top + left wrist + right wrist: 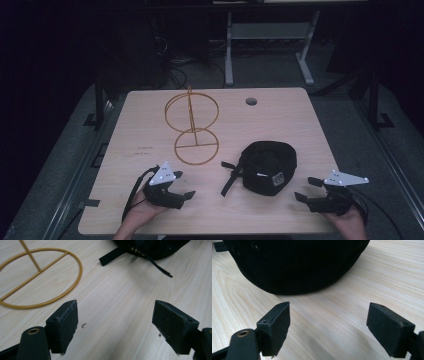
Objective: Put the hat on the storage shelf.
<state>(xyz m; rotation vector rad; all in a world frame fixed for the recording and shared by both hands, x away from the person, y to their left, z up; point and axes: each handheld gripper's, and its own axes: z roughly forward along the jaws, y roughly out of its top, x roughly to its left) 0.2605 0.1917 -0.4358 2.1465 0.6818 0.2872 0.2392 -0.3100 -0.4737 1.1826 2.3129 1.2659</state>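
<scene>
On the wooden table (280,120), each hand-held gripper, left (182,186) and right (306,189), gapes wide beside a black cap (269,166).

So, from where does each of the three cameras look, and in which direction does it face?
High view: above the person's side, looking forward and down on the table; forearms, left gripper, right gripper.
Left gripper view: rides the left gripper, low, facing the gold wire stand and cap strap; open jaws.
Right gripper view: rides the right gripper, facing the black cap; open jaws.
All share the cap.
</scene>
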